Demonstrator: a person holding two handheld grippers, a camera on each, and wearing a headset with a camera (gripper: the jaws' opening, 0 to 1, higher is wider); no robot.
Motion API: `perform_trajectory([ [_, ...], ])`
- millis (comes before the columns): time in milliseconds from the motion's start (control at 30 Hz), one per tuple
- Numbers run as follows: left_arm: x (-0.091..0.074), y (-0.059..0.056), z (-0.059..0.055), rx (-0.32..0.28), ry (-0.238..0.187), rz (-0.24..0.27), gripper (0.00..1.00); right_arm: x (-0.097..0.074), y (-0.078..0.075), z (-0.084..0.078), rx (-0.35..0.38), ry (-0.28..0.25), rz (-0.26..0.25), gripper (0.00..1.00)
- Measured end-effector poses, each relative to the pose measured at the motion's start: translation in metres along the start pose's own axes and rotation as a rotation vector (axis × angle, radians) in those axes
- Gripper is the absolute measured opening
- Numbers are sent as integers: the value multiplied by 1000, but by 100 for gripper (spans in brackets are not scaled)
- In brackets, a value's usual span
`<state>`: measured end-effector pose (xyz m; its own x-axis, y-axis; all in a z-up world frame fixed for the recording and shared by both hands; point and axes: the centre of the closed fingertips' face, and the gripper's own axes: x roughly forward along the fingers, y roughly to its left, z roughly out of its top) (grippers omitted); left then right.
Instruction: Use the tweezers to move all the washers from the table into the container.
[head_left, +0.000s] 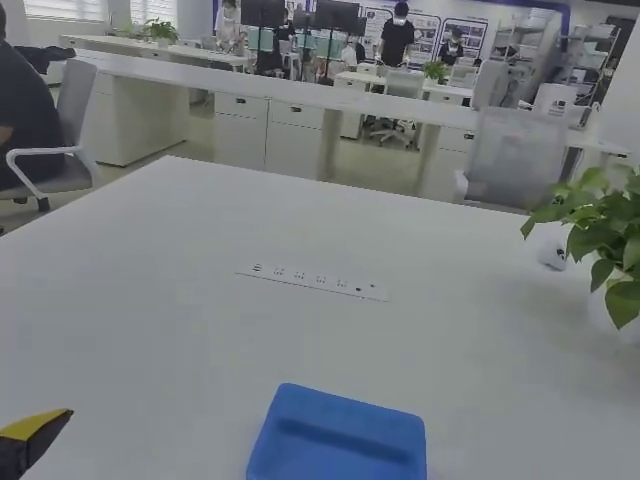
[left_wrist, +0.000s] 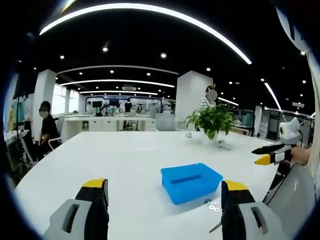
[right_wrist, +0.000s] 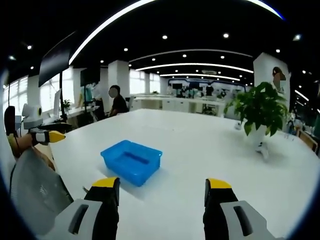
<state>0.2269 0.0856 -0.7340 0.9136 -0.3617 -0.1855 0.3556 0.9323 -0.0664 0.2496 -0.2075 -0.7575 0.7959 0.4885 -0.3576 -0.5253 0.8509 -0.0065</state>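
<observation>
On the white table (head_left: 150, 300), the blue container (left_wrist: 191, 181) sits near the person; the left gripper (left_wrist: 164, 184) and right gripper (right_wrist: 161, 182) both gape wide, holding nothing. Washers (left_wrist: 212, 204) lie flat just beside its near corner: likely light, slick, best pinched at the rim, no long axis. A thin sliver nearby may be tweezers (left_wrist: 214, 228); heading unclear.

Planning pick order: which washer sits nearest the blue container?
The dark small washer, beside the blue plastic container; the pale metal washers lie farther out.

Open table (head_left: 150, 320) surrounds the blue container (head_left: 337, 440); a plant (head_left: 598, 230) stands far right.
</observation>
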Motion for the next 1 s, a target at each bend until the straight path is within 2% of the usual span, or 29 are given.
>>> perform_trajectory([
  [133,2,-5,-1,0,8,-23,95,0,1,0,-9,2,3,67],
  [267,3,-7,-4,11,26,-35,95,-1,-3,-1,-4,3,-16,68],
  [700,1,-3,-6,3,38,-23,94,4,13,-5,-103,45,38,64],
  [867,-1,0,-5,21,38,-8,90,2,10,-4,-120,44,21,64],
  [1000,-1,1,-7,1,44,-10,89,2,9,-6,-101,51,20,63],
])
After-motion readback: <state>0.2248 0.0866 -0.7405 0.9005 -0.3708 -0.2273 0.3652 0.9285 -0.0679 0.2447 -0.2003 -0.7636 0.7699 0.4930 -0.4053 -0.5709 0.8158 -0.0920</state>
